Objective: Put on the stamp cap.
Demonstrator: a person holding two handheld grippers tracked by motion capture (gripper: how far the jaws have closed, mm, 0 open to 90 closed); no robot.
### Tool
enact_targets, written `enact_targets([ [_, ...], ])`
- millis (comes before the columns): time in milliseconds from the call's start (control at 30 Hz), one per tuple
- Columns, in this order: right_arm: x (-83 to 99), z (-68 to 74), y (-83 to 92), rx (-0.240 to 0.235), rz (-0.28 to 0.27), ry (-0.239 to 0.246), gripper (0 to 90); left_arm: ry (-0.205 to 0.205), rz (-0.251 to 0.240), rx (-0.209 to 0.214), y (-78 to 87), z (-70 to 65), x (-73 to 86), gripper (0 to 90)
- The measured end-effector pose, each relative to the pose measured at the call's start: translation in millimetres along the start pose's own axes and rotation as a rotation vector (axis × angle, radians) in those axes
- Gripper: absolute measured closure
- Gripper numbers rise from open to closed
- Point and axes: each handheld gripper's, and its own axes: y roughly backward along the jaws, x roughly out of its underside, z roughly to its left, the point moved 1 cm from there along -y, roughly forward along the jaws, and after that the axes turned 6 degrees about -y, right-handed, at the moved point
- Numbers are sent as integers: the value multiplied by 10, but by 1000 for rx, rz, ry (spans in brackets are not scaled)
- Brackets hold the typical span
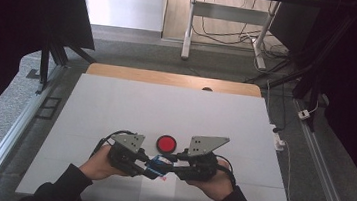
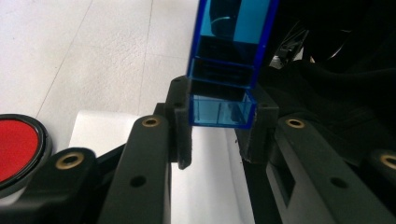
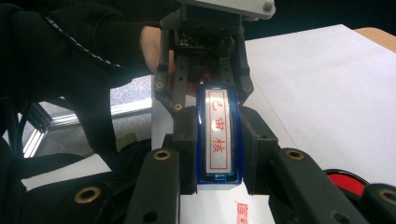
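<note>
Blue stamp (image 1: 158, 165) hangs over the near edge of the white sheet (image 1: 115, 109), clamped between left gripper (image 1: 145, 168) and right gripper (image 1: 172, 169), both closed tight on it; red pad (image 1: 166, 143) lies just beyond.

Wide bare room across the white sheet (image 1: 116, 104) from the far edge down past the middle, and along the left and right edges. Toward the near edge, at the middle, a crowded patch: left gripper (image 1: 140, 167) and right gripper (image 1: 175, 169) set tip to tip, both clamped on the blue stamp (image 1: 158, 165), no gap left between them. Just beyond them, toward the far edge, the red ink pad (image 1: 166, 143) blocking a straight path forward. Under the stamp, a red printed mark (image 3: 243, 211) flat on the sheet, no hindrance. At the near edge, forearms in dark sleeves (image 1: 56, 188) closing off both near corners.
</note>
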Motion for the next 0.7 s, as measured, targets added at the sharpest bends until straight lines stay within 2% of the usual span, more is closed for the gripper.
enact_targets([
  [267,-1,19,-21,-17,4,10,709,-28,-18,3,12,-16,-8,685],
  [700,6,3,-1,-48,-48,-22,710,-62,-63,-7,66,-46,-32,689],
])
